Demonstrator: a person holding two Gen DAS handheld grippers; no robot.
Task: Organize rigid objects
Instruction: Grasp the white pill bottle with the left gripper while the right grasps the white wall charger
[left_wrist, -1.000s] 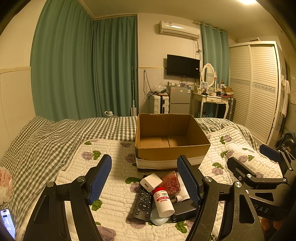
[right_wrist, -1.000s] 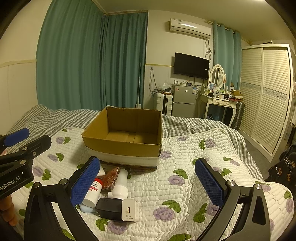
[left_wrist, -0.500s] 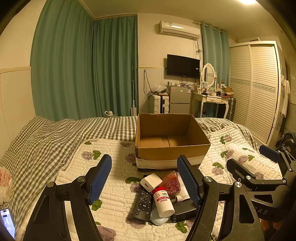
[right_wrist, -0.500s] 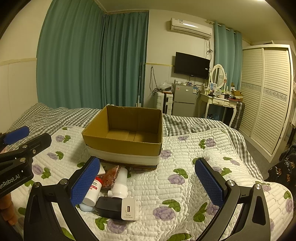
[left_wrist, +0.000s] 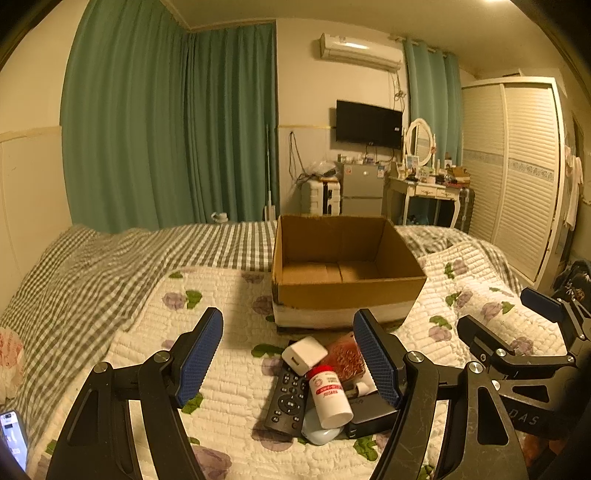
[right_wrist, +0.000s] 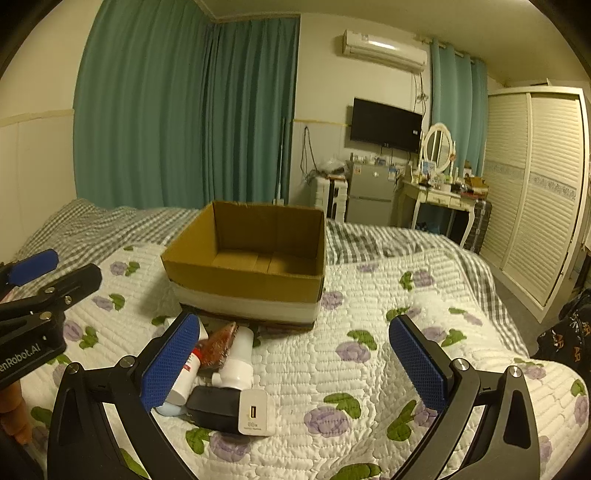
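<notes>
An open cardboard box (left_wrist: 347, 291) sits empty on the quilted bed; it also shows in the right wrist view (right_wrist: 243, 280). In front of it lies a pile: a black remote (left_wrist: 286, 400), a white charger cube (left_wrist: 304, 355), a red-capped white bottle (left_wrist: 328, 393), a red-brown textured item (left_wrist: 345, 356), a black box (left_wrist: 369, 415). The right wrist view shows a white bottle (right_wrist: 240, 360) and a white USB charger (right_wrist: 256, 411). My left gripper (left_wrist: 290, 363) is open above the pile. My right gripper (right_wrist: 291, 365) is open, the pile by its left finger.
The bed's floral quilt (right_wrist: 388, 350) extends right; a checked blanket (left_wrist: 92, 266) lies left. A phone (left_wrist: 13, 439) sits at the lower left. Beyond the bed stand a dressing table (left_wrist: 424, 192), a small fridge (left_wrist: 360, 188) and a wardrobe (left_wrist: 517, 177).
</notes>
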